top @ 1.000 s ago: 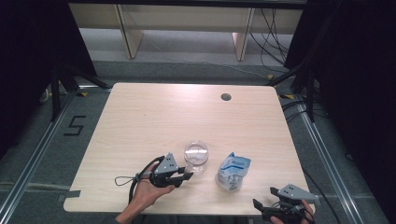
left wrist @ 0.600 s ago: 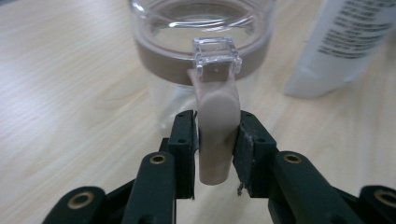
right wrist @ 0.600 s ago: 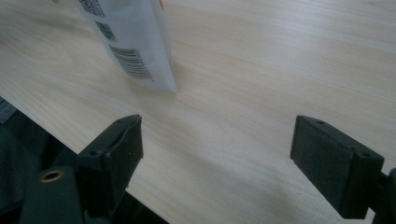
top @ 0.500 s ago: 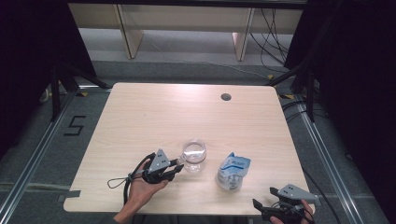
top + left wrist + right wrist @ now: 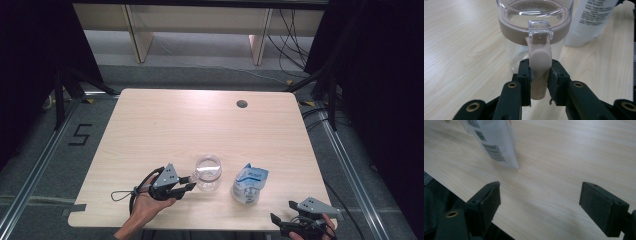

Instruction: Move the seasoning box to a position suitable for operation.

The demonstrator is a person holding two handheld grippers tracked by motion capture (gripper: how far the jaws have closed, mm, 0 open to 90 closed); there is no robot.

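While the high view looks down on the light wooden bench (image 5: pixel 200 125), the left tool (image 5: pixel 190 184) lies in the lower left part of the frame, held by a hand (image 5: pixel 145 210), and its jaws reach to the clear jar (image 5: pixel 207 172) just to its right. A white and blue pouch (image 5: pixel 249 184) stands near the jar, right of it and not touching it. The right tool (image 5: pixel 282 222) is at the lower right edge of the frame, at the bench corner, well apart from the pouch, with its jaws apart. A small dark hole (image 5: pixel 242 104) sits in the upper right part of the bench.

In the left gripper view, the left tool (image 5: pixel 539 82) is clamped on the beige handle (image 5: pixel 539 62) of the jar (image 5: pixel 534 30), in the middle of the frame; both pads press its sides. The jar has a beige band under its clear rim, and the pouch (image 5: pixel 591 20) stands at the upper right.

In the right gripper view, the right tool (image 5: pixel 540 195) is wide apart with only bench surface (image 5: pixel 564 152) between the jaws. The pouch (image 5: pixel 495 142) stands at the upper left.
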